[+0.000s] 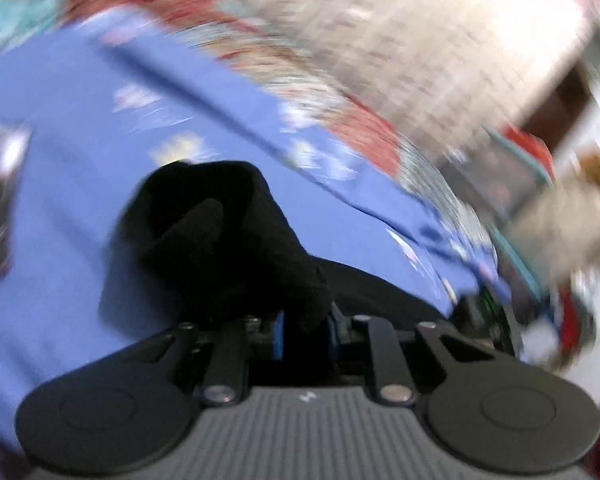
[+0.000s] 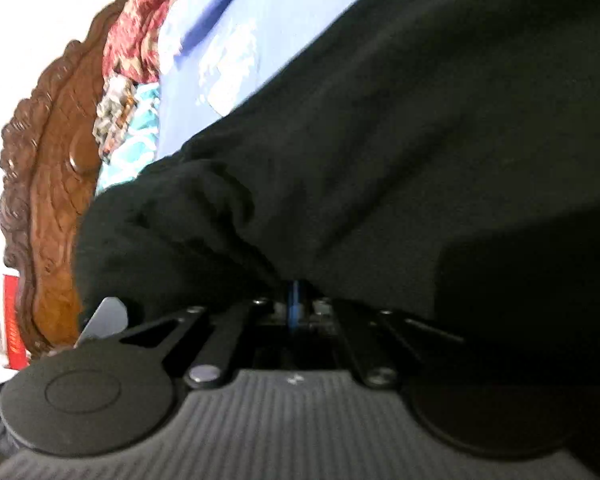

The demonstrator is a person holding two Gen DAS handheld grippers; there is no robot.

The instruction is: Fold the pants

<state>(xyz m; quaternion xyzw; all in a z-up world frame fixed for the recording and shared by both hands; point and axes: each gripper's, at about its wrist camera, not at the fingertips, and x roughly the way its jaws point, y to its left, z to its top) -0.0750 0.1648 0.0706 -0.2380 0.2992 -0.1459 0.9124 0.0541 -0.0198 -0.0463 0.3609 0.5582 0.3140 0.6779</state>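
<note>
The black pants (image 1: 228, 232) bunch up in front of my left gripper (image 1: 304, 320), which is shut on a fold of the fabric; blue pads show on either side of the pinched cloth. In the right wrist view the black pants (image 2: 380, 140) fill most of the frame and drape over my right gripper (image 2: 296, 300), which is shut on the cloth with its blue pads pressed together. The fingertips of both grippers are hidden by fabric. The pants hang above a blue bedsheet (image 1: 80, 140).
The blue sheet (image 2: 228, 40) has pale printed motifs. A red patterned cloth (image 2: 140, 20) and a carved brown wooden headboard (image 2: 52, 160) lie to the left in the right wrist view. A beige checked blanket (image 1: 420, 40) lies beyond the sheet; the left view is motion-blurred.
</note>
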